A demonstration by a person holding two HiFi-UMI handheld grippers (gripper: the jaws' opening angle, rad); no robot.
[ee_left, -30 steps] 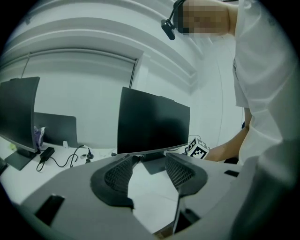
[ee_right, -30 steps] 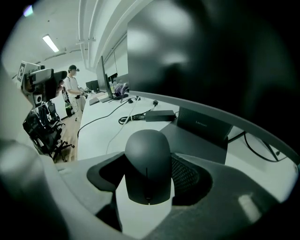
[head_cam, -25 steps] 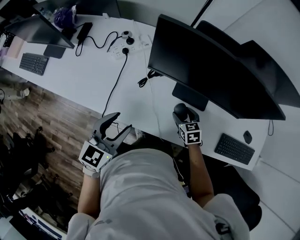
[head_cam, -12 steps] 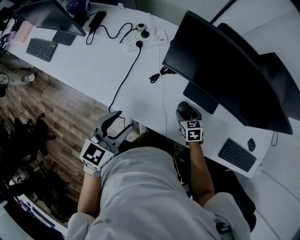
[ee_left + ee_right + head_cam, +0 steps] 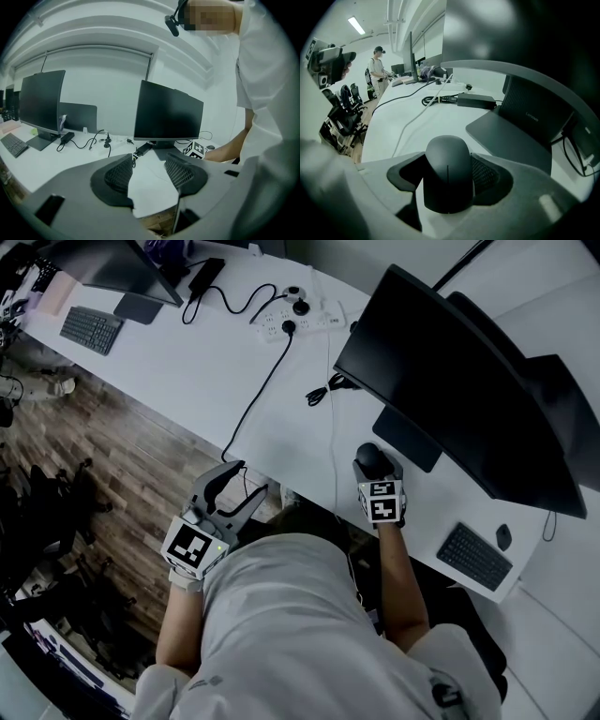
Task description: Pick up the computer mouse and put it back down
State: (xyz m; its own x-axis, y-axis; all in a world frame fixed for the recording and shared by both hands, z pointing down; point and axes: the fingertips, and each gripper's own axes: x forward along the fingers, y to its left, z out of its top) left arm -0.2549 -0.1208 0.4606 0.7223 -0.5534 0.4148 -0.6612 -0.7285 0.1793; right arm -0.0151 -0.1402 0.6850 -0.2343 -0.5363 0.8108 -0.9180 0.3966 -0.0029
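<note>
Right gripper (image 5: 449, 177) fingers clasp the black computer mouse (image 5: 447, 164) near the white table's (image 5: 187, 362) front edge. The monitor stand (image 5: 511, 140) lies at 1 o'clock and a cable (image 5: 408, 123) at 11. Left gripper (image 5: 149, 171) fingers are spread wide, empty.

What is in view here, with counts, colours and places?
desk: one, white, long
monitors: three in head view, black; two right, one far left
keyboards: two, dark; desk's far left and right ends
computer mouse: one, black, between right jaws
second mouse: one, dark, by right keyboard
power strip: one, white, desk's back edge
cables: several, black, across desk
floor: wood, left of desk
office chairs: several, black, on floor
left hand-held gripper: grey, open, empty, near desk's edge
right hand-held gripper: grey, shut on computer mouse
</note>
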